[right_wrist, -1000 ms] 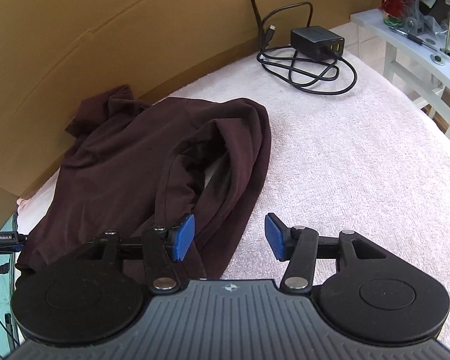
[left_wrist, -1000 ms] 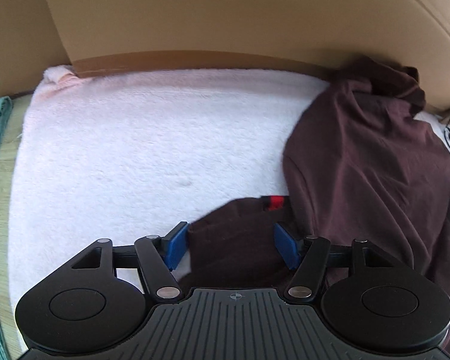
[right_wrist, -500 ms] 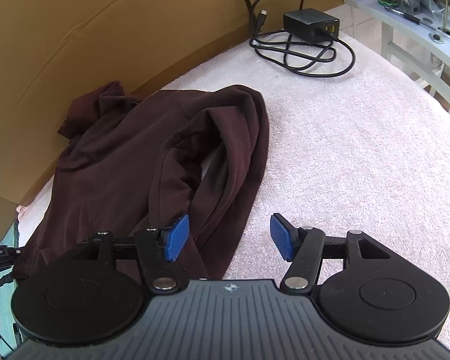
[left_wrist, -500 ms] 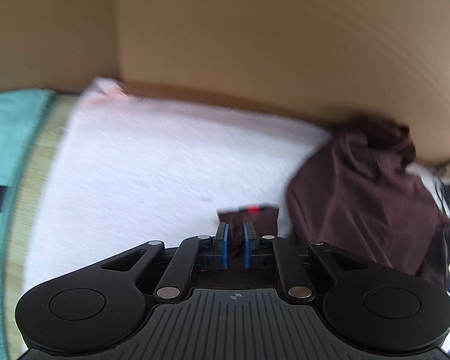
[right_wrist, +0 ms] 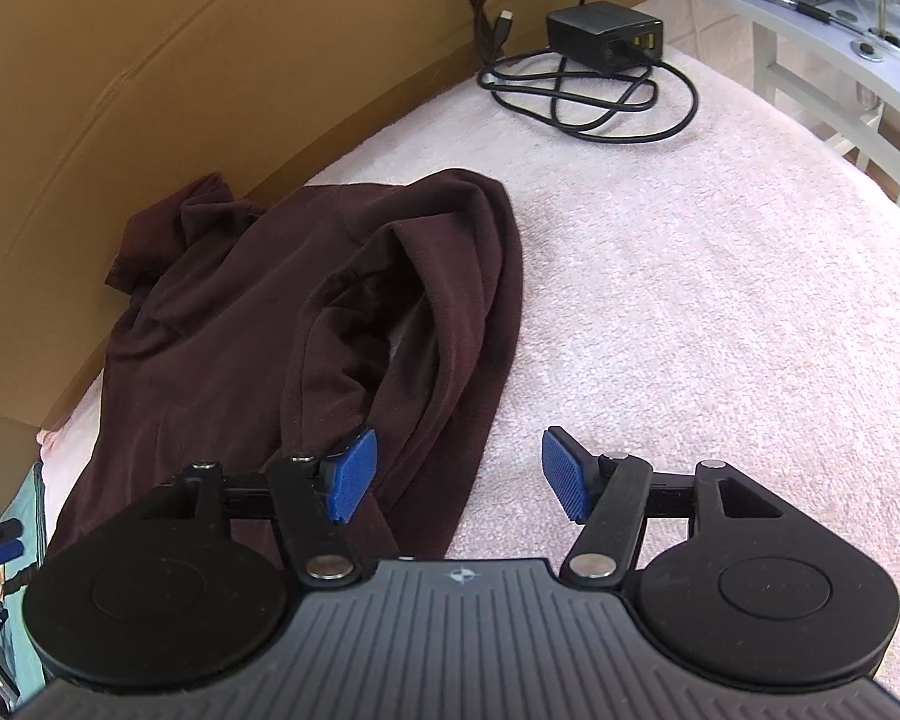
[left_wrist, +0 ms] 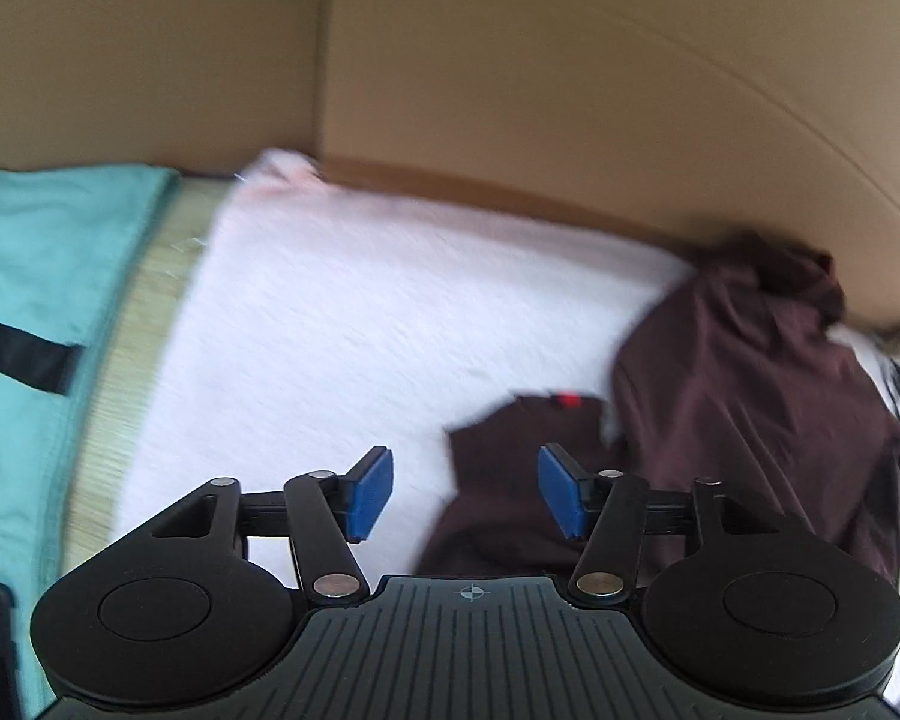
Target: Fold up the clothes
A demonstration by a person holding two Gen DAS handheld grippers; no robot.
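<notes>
A dark maroon shirt point(right_wrist: 270, 330) lies crumpled on a pale pink towel point(right_wrist: 690, 270), its far end against a cardboard wall. In the left wrist view the shirt point(left_wrist: 750, 408) fills the right side, and a loose corner with a red tag point(left_wrist: 567, 401) lies flat on the towel point(left_wrist: 360, 330). My left gripper point(left_wrist: 465, 492) hovers over that corner, its jaws opening; the cloth lies below them and the pads do not press on it. My right gripper point(right_wrist: 457, 480) is open above the shirt's near edge, left pad over cloth, right pad over bare towel.
A cardboard wall point(left_wrist: 510, 90) runs along the towel's far side. Teal cloth point(left_wrist: 42, 276) with a black strap lies left of the towel. A black charger with coiled cables point(right_wrist: 606, 36) sits at the far end, and a white table point(right_wrist: 810, 18) stands at the right.
The left gripper shut on the shirt's tagged corner, then opened again while rising and swinging left; the corner now lies on the towel. The right jaws widened slightly.
</notes>
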